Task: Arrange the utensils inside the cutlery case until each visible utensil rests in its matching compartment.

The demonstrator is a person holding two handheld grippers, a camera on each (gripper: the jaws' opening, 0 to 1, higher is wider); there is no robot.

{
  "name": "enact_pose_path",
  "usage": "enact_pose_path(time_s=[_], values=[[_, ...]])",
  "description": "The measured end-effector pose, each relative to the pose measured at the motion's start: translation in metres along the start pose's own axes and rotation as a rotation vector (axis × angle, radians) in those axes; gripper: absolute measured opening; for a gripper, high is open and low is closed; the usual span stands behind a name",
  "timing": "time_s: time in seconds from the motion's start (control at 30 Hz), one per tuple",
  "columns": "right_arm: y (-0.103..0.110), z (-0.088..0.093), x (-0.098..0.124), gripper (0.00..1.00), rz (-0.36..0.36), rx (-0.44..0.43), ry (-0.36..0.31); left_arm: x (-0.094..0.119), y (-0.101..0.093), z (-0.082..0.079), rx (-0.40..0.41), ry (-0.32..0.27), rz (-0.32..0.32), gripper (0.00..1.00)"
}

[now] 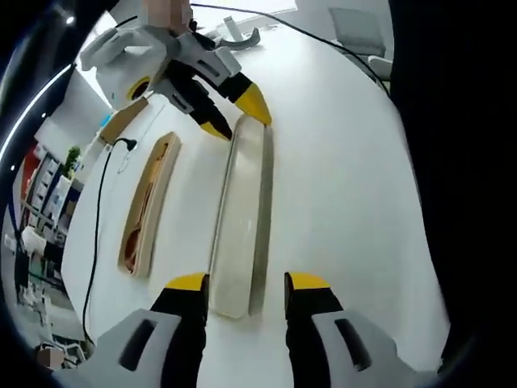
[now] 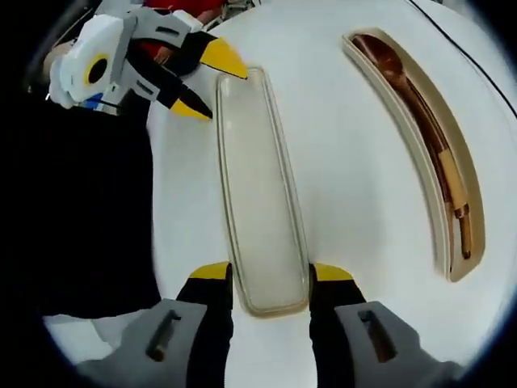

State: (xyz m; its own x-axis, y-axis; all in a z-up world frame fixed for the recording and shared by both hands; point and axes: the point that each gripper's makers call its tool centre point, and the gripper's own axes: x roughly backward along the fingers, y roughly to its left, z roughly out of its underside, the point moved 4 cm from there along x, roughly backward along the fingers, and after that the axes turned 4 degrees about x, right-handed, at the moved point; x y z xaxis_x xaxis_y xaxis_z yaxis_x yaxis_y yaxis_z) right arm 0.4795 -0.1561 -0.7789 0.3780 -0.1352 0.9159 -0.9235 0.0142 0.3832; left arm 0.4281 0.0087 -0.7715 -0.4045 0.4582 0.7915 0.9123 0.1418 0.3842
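Note:
A long, pale, translucent case lid (image 2: 260,186) lies lengthwise on the white table (image 2: 355,267). My right gripper (image 2: 271,275) is shut on the lid's near end, both jaws touching its sides. At the lid's other end (image 1: 236,283), my left gripper (image 1: 246,281) stands open, its jaws flanking that end with a small gap. Each gripper also shows in the other's view, the right gripper (image 1: 236,115) and the left gripper (image 2: 206,83). Beside the lid lies the beige cutlery case base (image 2: 440,242) with brown wooden utensils (image 2: 420,113) inside. The same case base (image 1: 153,202) appears to the left of the lid.
A black cable (image 1: 101,202) runs along the table past the case base. A person's dark clothing (image 2: 89,210) borders the table's edge. Shelves and room clutter (image 1: 40,202) lie beyond the table's far side.

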Motion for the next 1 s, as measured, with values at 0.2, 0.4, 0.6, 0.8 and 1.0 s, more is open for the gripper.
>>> enact_pose_path(time_s=[0.2, 0.4, 0.6, 0.8, 1.0], values=[[-0.001, -0.001, 0.000, 0.34, -0.031, 0.024, 0.036, 0.001, 0.004, 0.001, -0.022, 0.004, 0.004, 0.37], [-0.004, 0.000, 0.001, 0.34, -0.072, 0.025, 0.036, 0.000, 0.010, 0.001, -0.113, 0.031, 0.004, 0.39], [-0.005, 0.003, 0.002, 0.34, -0.108, 0.019, -0.021, -0.002, 0.014, 0.007, -0.115, 0.051, 0.018, 0.34], [-0.001, 0.003, 0.001, 0.33, -0.140, 0.027, -0.049, -0.004, 0.013, 0.010, -0.118, 0.058, 0.052, 0.26], [-0.001, 0.002, 0.001, 0.33, -0.140, 0.036, -0.043, -0.006, 0.007, 0.011, -0.128, 0.067, 0.074, 0.16]])
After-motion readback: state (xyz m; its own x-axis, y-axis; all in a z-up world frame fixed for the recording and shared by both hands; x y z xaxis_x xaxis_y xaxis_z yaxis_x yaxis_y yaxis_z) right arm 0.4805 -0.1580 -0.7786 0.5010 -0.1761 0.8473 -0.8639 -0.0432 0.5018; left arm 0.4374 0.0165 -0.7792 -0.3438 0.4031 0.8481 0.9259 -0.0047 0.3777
